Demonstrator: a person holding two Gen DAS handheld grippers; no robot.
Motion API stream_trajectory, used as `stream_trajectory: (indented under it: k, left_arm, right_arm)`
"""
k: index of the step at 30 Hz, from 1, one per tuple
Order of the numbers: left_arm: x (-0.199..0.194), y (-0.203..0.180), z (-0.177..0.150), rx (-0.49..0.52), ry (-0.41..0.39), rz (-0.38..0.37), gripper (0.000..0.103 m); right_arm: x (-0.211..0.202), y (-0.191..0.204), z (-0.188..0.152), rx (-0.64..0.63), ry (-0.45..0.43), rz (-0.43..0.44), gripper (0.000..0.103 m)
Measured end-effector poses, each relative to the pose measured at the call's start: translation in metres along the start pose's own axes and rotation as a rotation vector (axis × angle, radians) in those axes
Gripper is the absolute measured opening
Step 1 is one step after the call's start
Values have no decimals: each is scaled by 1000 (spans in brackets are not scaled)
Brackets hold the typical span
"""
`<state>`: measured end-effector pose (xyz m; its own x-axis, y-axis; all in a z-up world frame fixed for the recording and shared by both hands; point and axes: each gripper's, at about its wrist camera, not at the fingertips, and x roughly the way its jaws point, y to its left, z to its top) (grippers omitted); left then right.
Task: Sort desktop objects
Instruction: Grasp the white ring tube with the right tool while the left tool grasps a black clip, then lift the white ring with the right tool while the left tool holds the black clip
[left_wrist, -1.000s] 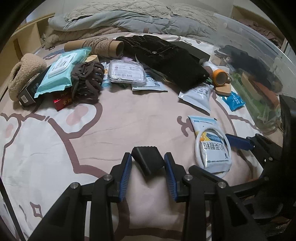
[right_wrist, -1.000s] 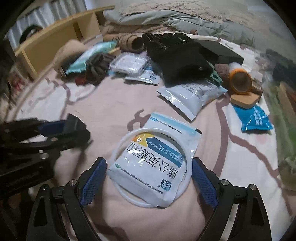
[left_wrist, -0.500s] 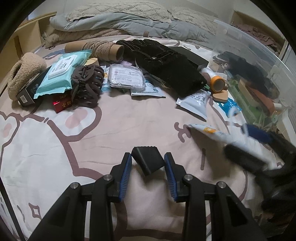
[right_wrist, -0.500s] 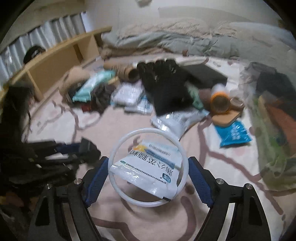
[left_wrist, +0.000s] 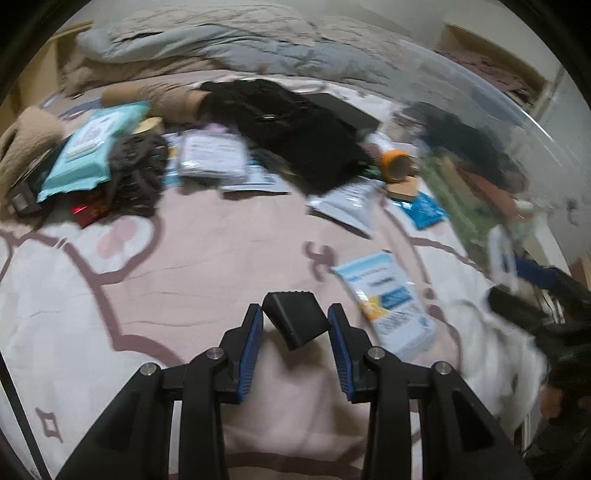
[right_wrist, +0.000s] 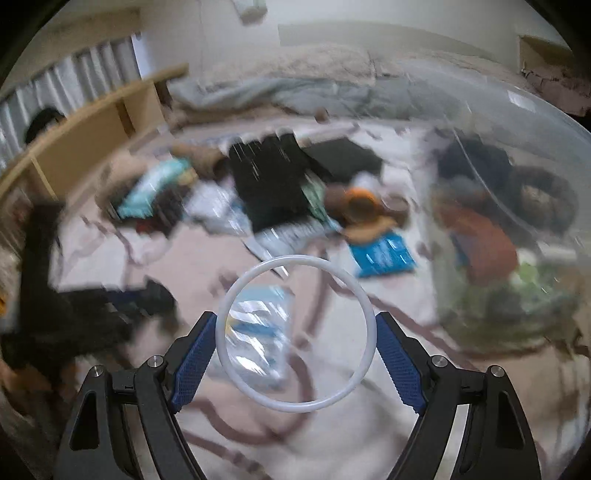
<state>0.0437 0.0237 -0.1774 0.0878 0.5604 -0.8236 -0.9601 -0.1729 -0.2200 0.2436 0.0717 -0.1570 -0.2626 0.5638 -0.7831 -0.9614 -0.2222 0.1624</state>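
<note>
Over on the left, the left gripper (left_wrist: 295, 328) has its jaws narrowed on a small black wedge-shaped block (left_wrist: 295, 319), held above the pink bedspread (left_wrist: 207, 258). Past it, along the far side of the bed, lies a blurred heap: a teal packet of wipes (left_wrist: 90, 151), a brown hair claw (left_wrist: 136, 173), a black glove (left_wrist: 291, 136) and an orange-rimmed tube (left_wrist: 395, 166). A white and blue sachet (left_wrist: 388, 299) lies flat on the bedspread just right of the block. Further right, the right gripper (right_wrist: 295, 341) has its jaws wide, pressed on either side of a white ring (right_wrist: 364, 299) lifted off the bed, the sachet showing through it. A clear plastic bin (right_wrist: 517, 122), already holding things, stands at the right.
</note>
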Motion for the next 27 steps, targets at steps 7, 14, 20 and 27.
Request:
stream_trajectory:
  k: [7, 14, 20, 27]
  left_arm:
    - [-2, -21, -3, 94, -18, -10, 36]
    - [-4, -7, 2, 44, -30, 24, 36]
    - [-11, 17, 11, -48, -68, 67, 36]
    - [-15, 29, 14, -76, -93, 83, 36]
  right_arm:
    - [38, -28, -26, 16, 167, -112, 85]
    - [70, -9, -11, -53, 176, -82, 85]
    - [84, 22, 4, -142, 165, -23, 85]
    - [86, 58, 12, -220, 151, 75, 85]
